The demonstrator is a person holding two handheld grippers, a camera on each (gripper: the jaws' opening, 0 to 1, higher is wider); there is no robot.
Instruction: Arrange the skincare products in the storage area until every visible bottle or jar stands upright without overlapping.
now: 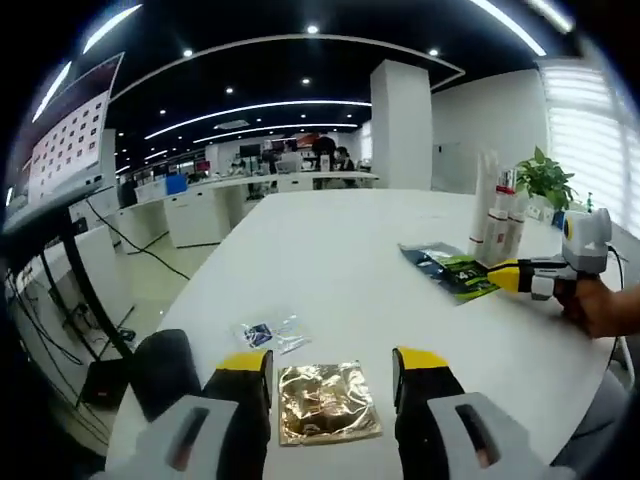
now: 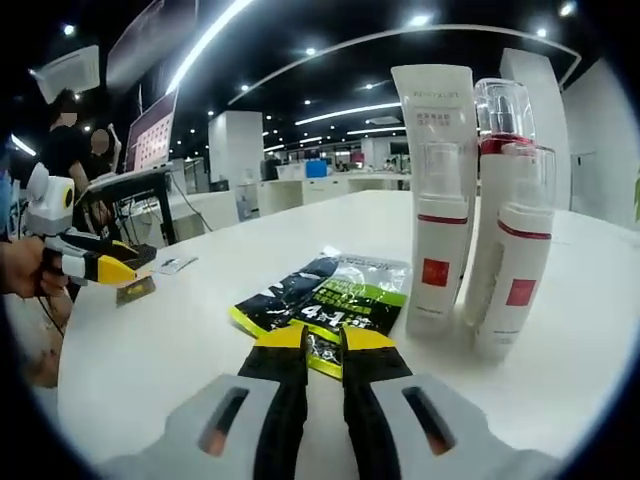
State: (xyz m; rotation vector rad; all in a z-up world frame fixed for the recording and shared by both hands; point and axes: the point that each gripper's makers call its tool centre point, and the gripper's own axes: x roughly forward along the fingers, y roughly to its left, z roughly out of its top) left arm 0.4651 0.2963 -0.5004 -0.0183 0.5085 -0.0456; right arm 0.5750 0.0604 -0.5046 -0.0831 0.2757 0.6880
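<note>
White counter (image 1: pixel 330 270) ran through an open office under strip lights. Three white bottles (image 2: pixel 480 210) stood upright, close together, at its right side, with a green sachet (image 2: pixel 325 300) lying flat just left of them. Right gripper (image 2: pixel 322 345) rested its nearly closed, empty jaws at the sachet's near edge. Left gripper (image 1: pixel 330 375), jaws spread, flanked a gold sachet (image 1: pixel 327 402); a small clear packet (image 1: pixel 268 334) lay beyond.
</note>
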